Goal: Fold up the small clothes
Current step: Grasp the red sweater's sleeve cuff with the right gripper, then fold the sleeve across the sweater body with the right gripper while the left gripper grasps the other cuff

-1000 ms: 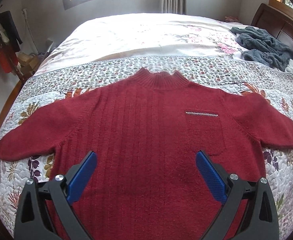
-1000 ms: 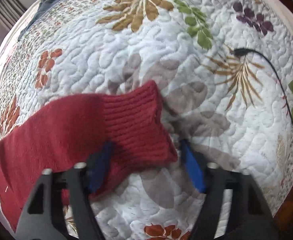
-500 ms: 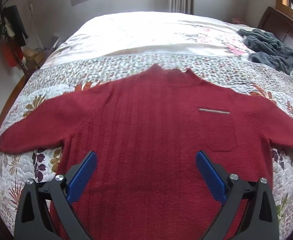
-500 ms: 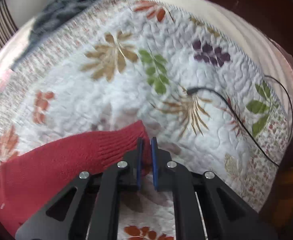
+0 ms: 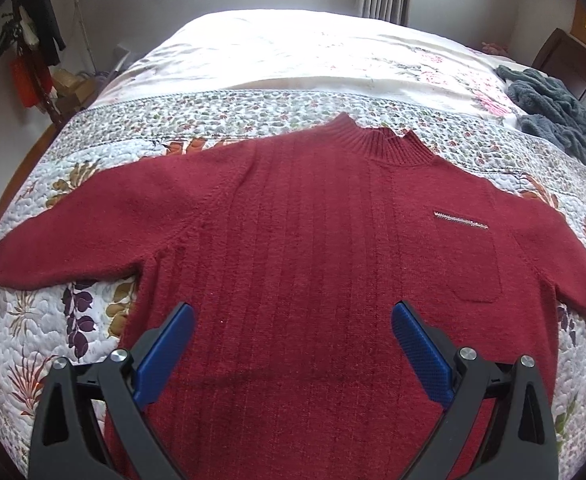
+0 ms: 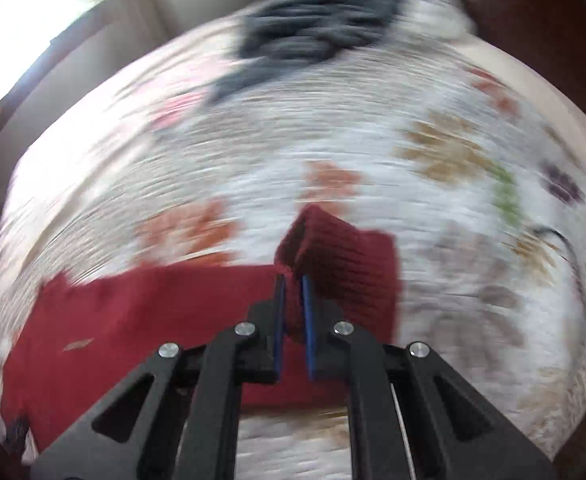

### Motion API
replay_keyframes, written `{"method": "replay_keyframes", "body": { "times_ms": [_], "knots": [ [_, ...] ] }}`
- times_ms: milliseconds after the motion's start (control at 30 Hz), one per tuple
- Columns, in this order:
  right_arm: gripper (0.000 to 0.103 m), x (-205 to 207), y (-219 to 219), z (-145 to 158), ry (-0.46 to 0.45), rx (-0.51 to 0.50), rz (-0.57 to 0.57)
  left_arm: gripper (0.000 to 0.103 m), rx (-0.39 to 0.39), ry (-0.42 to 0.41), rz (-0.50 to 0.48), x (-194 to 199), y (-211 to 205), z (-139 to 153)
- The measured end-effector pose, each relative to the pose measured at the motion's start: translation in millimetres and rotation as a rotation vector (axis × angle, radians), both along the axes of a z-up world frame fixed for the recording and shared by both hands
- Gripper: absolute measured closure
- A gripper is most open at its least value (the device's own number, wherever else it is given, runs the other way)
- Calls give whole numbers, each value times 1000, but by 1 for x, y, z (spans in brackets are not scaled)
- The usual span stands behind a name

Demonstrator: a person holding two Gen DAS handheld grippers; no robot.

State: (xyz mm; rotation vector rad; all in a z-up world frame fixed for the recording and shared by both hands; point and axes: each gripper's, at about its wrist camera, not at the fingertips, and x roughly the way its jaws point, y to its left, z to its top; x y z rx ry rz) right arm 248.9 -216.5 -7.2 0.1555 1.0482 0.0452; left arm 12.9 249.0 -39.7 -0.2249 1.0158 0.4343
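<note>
A dark red knitted sweater (image 5: 313, 232) lies flat and face up on the quilted bed, both sleeves spread out, collar pointing away. My left gripper (image 5: 293, 324) hovers open above its lower body, blue pads wide apart with nothing between them. In the right wrist view my right gripper (image 6: 292, 280) is shut on the ribbed cuff (image 6: 333, 248) of the sweater's right sleeve, which is lifted and bunched above the quilt. The sleeve (image 6: 153, 304) trails down to the left. That view is smeared by motion.
A floral quilt (image 5: 73, 320) covers the bed. A grey fluffy garment (image 5: 553, 116) lies at the far right near the dark wooden headboard (image 5: 573, 60). A thin black cable (image 6: 569, 248) runs over the quilt at the right. Clothes hang on a rack (image 5: 33, 48) at the far left.
My right gripper closed on the sleeve cuff and has lifted it, swinging fast over the quilt. The left gripper stayed open and shifted left over the sweater body.
</note>
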Motion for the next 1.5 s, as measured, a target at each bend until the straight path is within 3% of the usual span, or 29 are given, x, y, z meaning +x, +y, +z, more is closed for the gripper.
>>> {"method": "replay_keyframes", "body": {
  "times_ms": [133,400,667,733,833,900,967,1067,1133,1300,1367,1500],
  "knots": [
    [96,-6,96,8,-12,61,202,4,-38,0,-11,-1,9,0],
    [96,-20,231,-15,46,105,429,4,-33,7,-2,-7,25,-3],
    [95,-35,301,-67,164,92,528,4,-46,9,5,-11,38,-5],
    [91,-36,307,-81,209,95,544,4,-55,9,3,-10,38,-6],
    [85,-42,305,-90,273,160,576,4,-92,15,-17,-2,36,-7],
    [66,-49,296,-79,243,203,597,5,-120,11,-36,3,31,-6],
    [59,-56,275,-61,191,235,582,5,-158,4,-64,14,22,-3],
    [59,-62,236,-45,141,225,518,5,-220,-5,-113,36,4,-2],
    [59,-67,204,-39,116,192,469,12,-278,1,-160,58,-13,-4],
    [59,-83,134,-40,104,175,365,20,-416,70,-252,113,-57,-28],
    [59,-89,115,-43,104,183,338,27,-441,109,-262,134,-72,-41],
    [59,-99,92,-47,92,192,295,54,-473,177,-277,162,-97,-66]
  ]
}}
